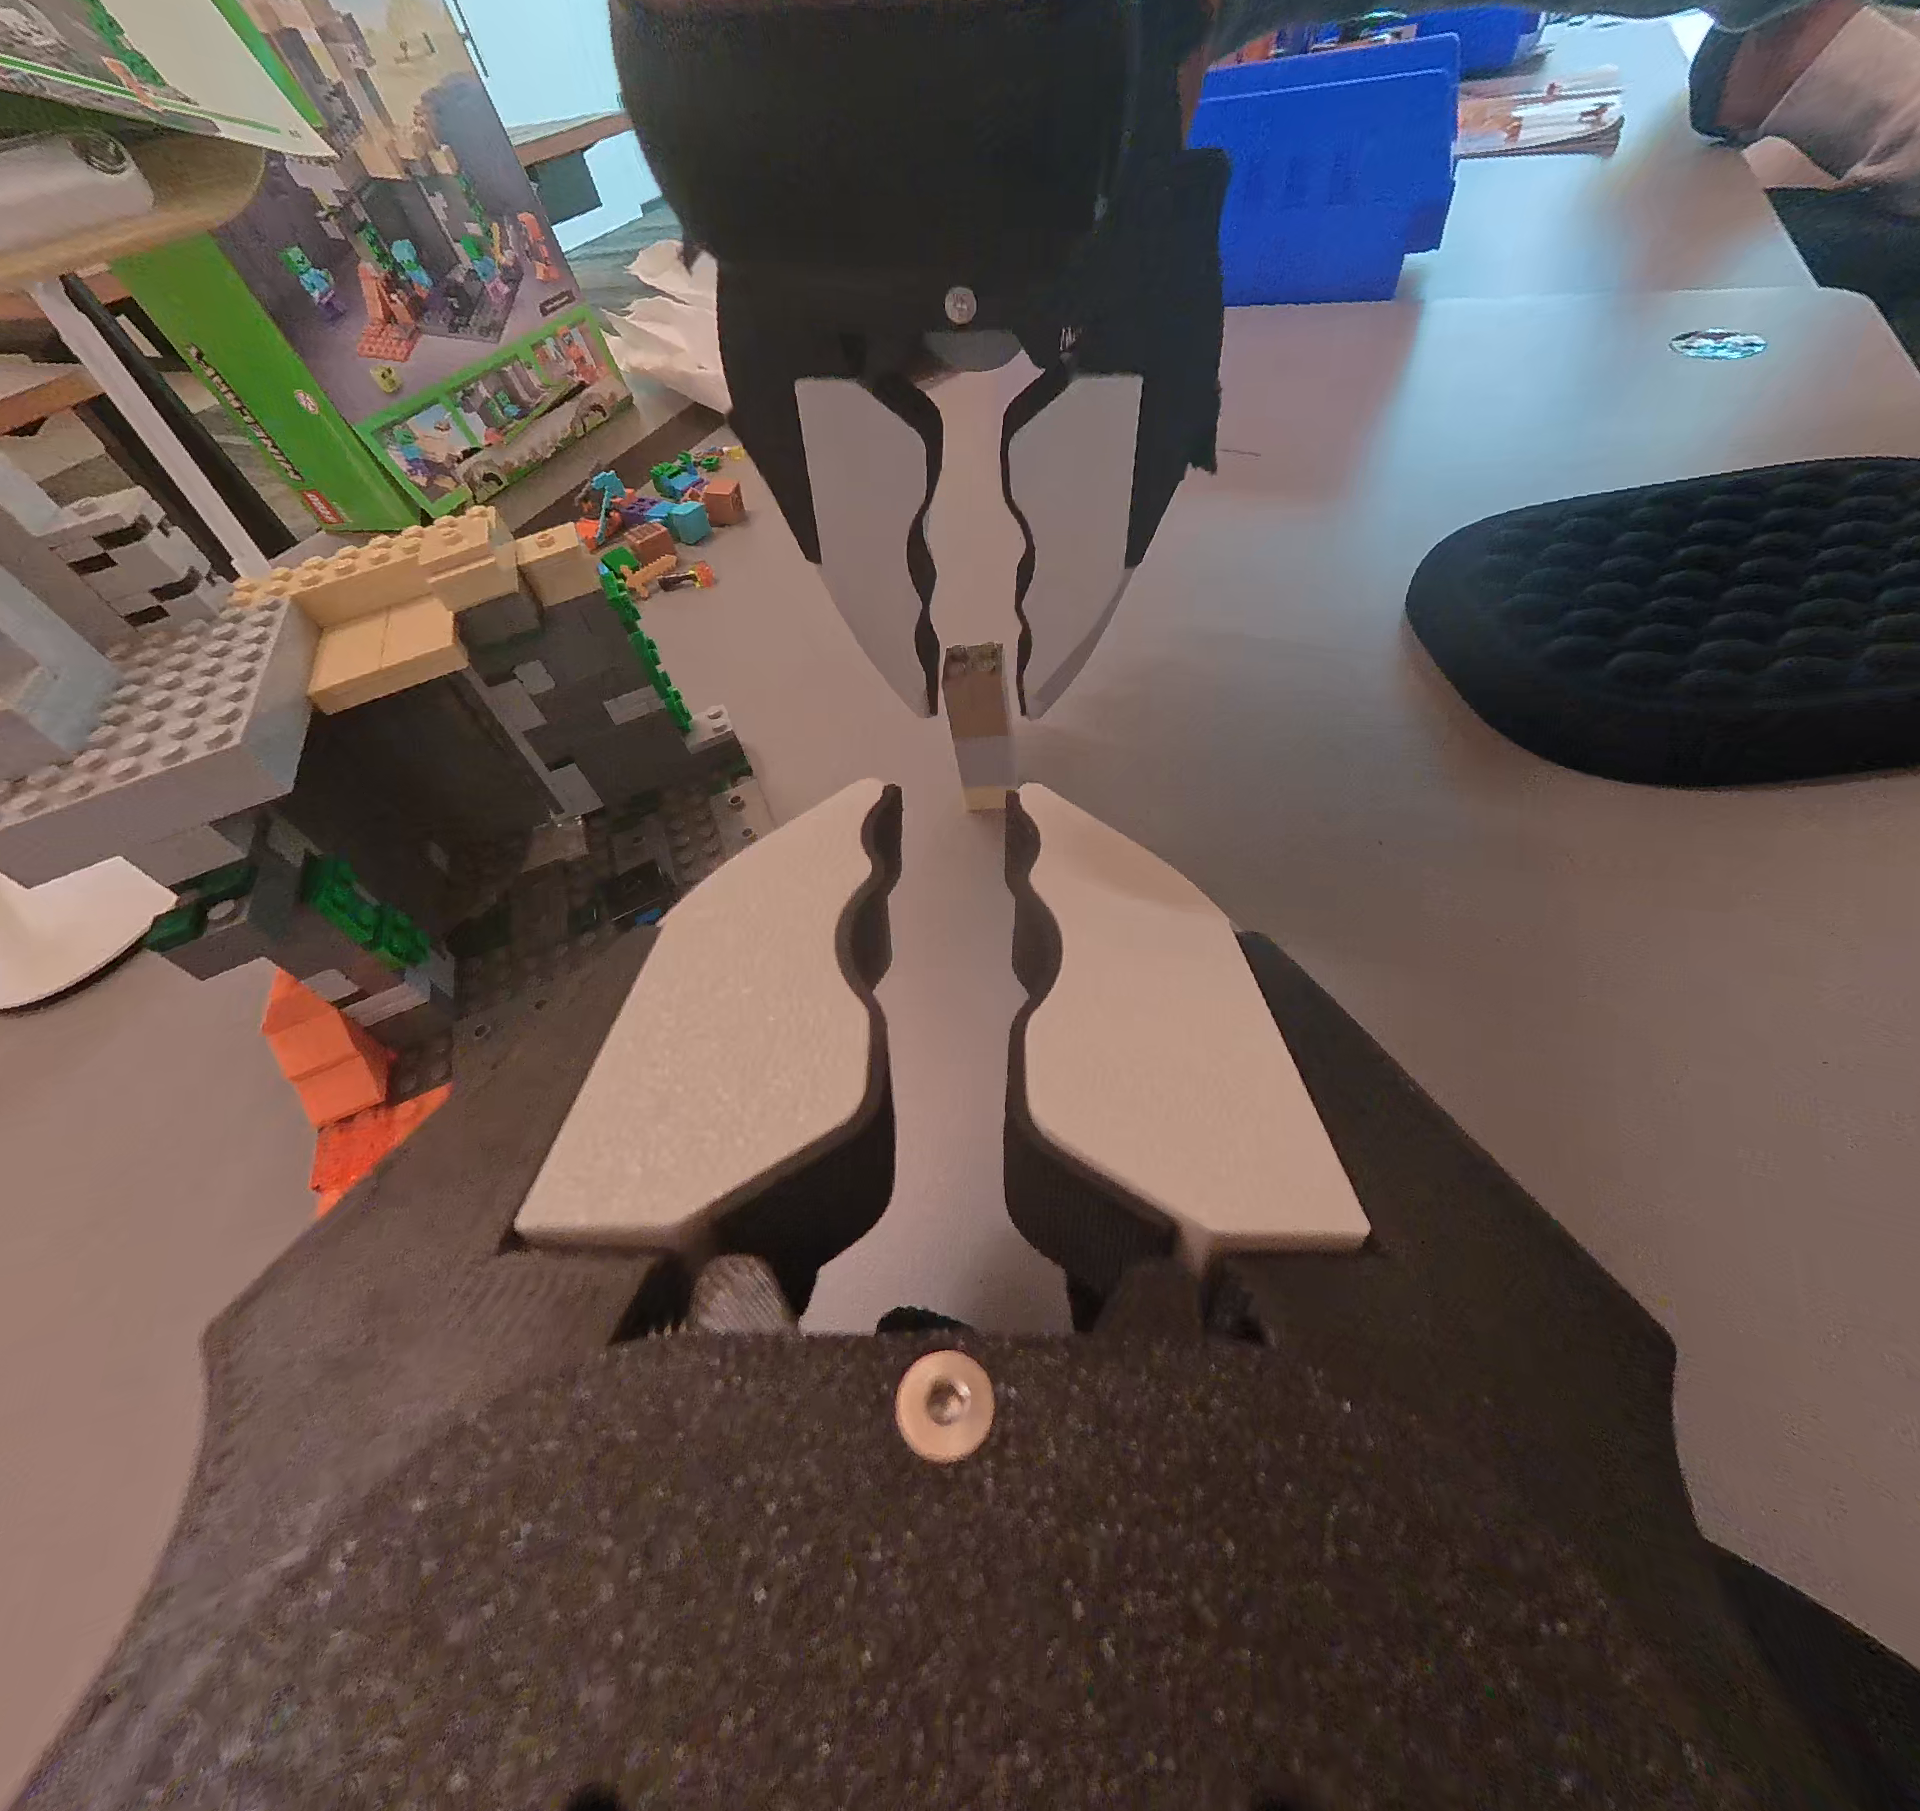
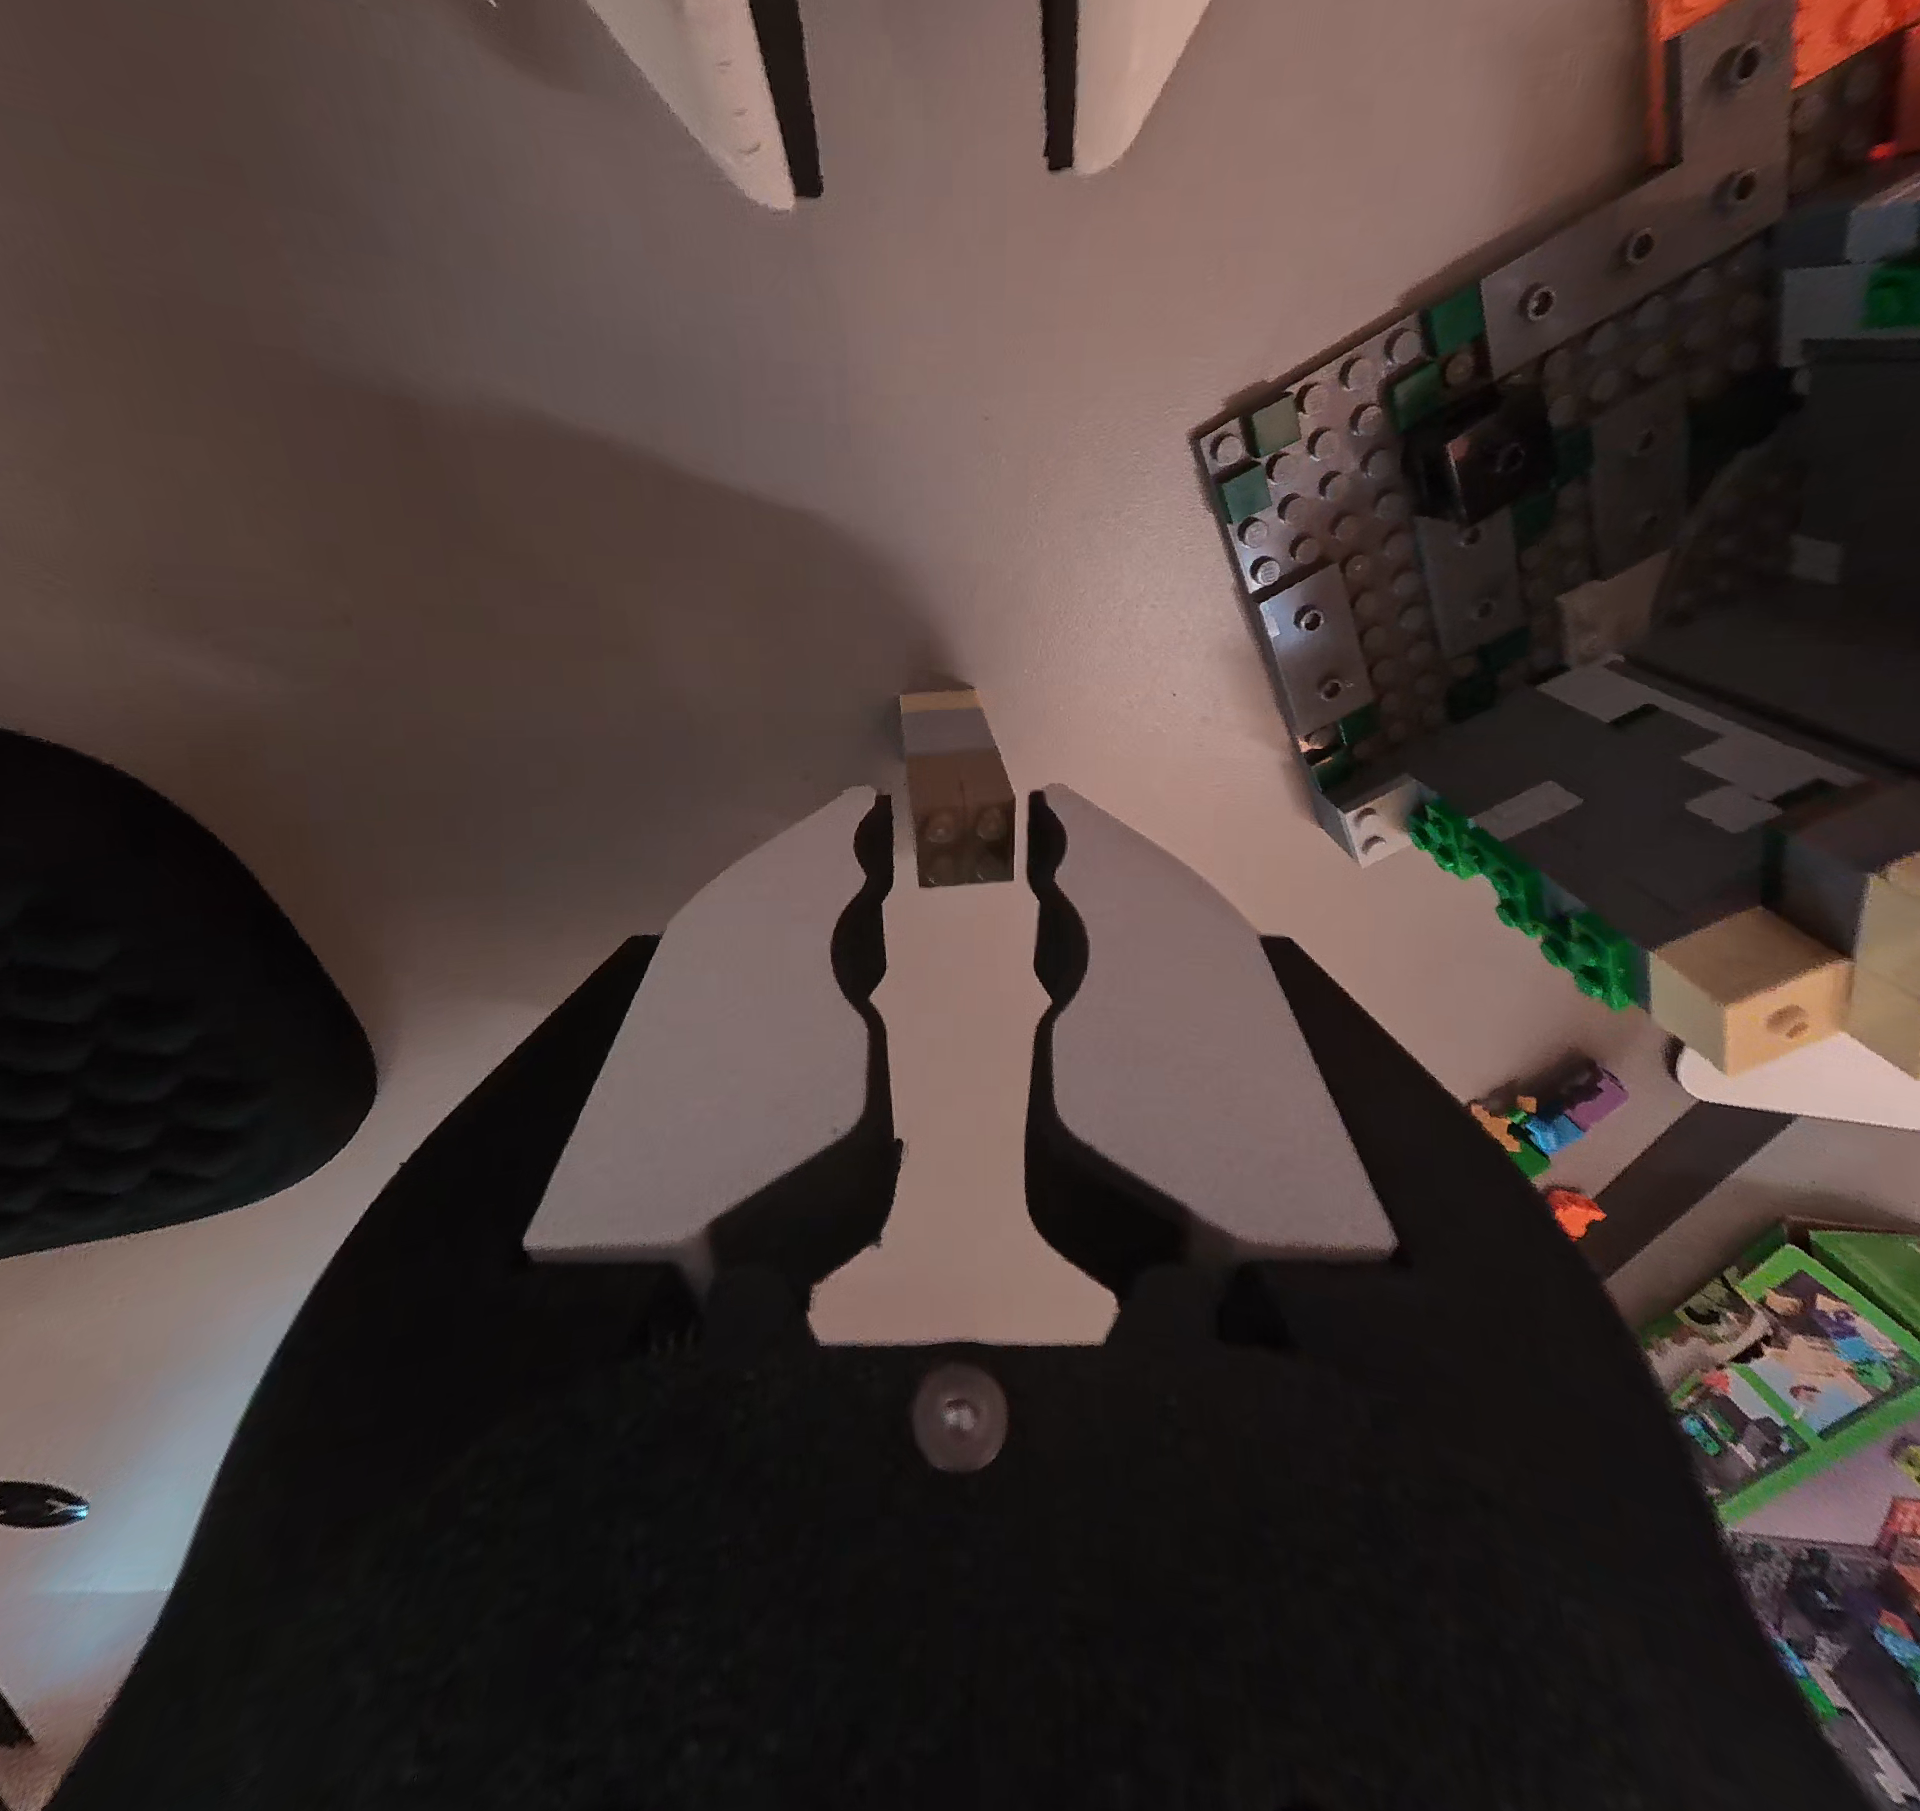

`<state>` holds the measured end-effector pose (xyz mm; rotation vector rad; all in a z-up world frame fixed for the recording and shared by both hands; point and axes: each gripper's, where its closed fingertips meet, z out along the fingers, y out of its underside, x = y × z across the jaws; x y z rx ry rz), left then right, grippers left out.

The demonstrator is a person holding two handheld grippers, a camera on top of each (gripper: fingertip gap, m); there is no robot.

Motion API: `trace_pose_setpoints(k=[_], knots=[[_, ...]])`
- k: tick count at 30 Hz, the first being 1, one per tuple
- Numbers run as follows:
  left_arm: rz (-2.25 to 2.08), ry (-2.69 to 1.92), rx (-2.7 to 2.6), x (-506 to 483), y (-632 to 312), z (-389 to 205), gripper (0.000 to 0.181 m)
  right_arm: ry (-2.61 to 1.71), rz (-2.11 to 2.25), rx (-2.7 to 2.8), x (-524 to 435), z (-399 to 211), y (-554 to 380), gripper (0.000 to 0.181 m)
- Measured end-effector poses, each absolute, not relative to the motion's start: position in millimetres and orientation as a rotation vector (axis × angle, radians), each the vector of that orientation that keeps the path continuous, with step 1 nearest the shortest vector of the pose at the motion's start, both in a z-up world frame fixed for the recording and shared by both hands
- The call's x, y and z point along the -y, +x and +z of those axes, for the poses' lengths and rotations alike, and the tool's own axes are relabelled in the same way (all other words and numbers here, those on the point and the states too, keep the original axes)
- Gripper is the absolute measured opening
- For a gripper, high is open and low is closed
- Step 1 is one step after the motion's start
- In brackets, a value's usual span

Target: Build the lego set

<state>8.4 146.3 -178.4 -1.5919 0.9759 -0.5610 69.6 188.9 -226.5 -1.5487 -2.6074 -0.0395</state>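
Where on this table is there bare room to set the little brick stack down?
Free: the bare table between the black pad and the brick stack, and toward the blue bin. Crowded: the left, with the build, loose bricks and box.

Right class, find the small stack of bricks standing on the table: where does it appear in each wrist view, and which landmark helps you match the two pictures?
Left wrist view: the brick stack is at centre, between the two grippers' tips.
Right wrist view: the brick stack is at centre, just beyond this gripper's tips.
Shared landmark: the black pad, right in the left view, left in the right view.
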Motion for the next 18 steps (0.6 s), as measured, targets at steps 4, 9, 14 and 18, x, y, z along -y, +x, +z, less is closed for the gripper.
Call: trace_pose_setpoints(k=[4, 9, 14, 18], knots=[[-0.557, -1.592, -0.975, -146.3, 8.1, -178.3, 0.018, -1.581, 0.032, 2.536, -189.2, -218.9, 69.2, 0.032], [-0.558, -1.596, -0.973, -146.6, 7.6, -178.5, 0.018, -1.647, 0.261, 2.312, -186.1, -196.4, 65.9, 0.041], [-0.557, -1.598, -0.97, -147.2, 7.4, -178.9, 0.018, -1.647, 0.511, 1.967, -186.2, -169.5, 64.4, 0.045], [-0.551, -1.598, -0.951, -149.2, 5.3, -177.1, 0.016, -1.634, 0.721, 1.563, -191.8, -146.3, 64.2, 0.047]])
